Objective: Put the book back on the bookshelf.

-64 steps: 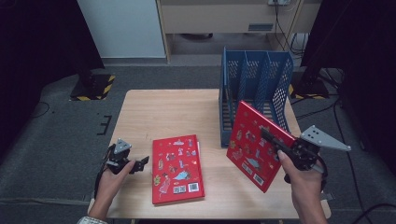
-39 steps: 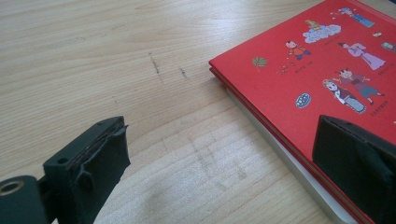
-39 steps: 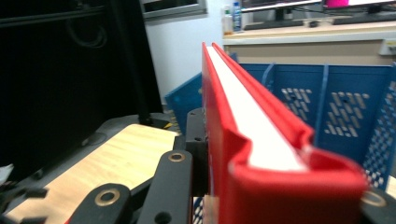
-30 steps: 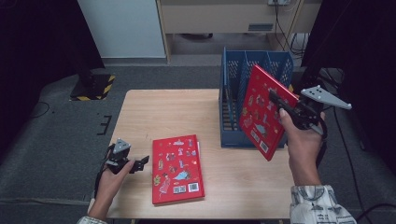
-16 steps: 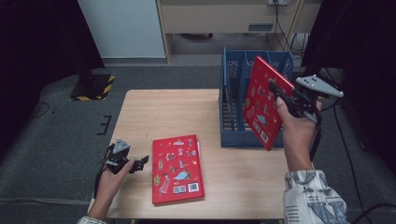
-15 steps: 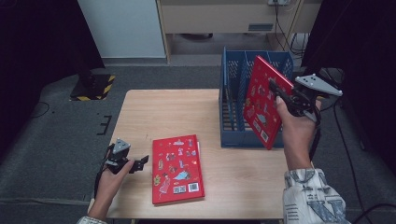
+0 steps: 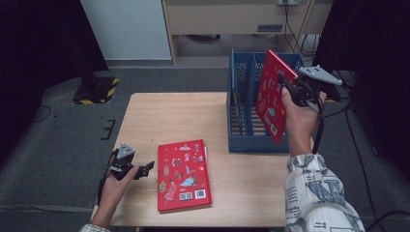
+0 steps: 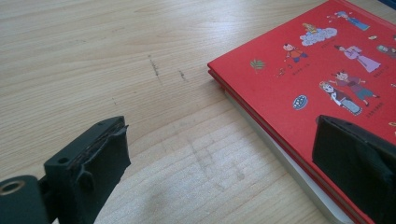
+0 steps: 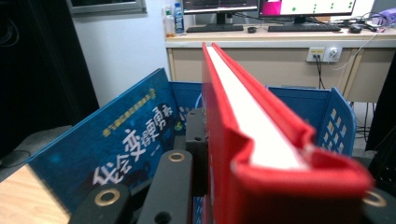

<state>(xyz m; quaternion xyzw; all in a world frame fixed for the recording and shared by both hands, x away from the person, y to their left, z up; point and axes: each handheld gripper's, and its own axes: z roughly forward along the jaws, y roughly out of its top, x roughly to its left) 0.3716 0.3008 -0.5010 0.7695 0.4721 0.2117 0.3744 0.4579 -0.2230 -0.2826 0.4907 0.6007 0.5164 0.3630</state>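
High view: the right gripper (image 7: 290, 87) is clamped on a red hardcover picture book (image 7: 269, 99), held upright over the blue slotted plastic file rack (image 7: 239, 116) at the wooden table's (image 7: 169, 121) far right corner. Its long axis tilts roughly along the rack's dividers, so I judge it must drop straight down into a slot. The left gripper (image 7: 145, 167), jaws apart and empty, rests near the front left edge, just beside a second red picture book (image 7: 183, 174) lying flat.

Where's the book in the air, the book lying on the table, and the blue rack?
Held book (image 7: 269, 99), high view, front cover.
Flat book (image 7: 183, 175), high view, cover middle.
Rack (image 7: 256, 143), high view, front wall.
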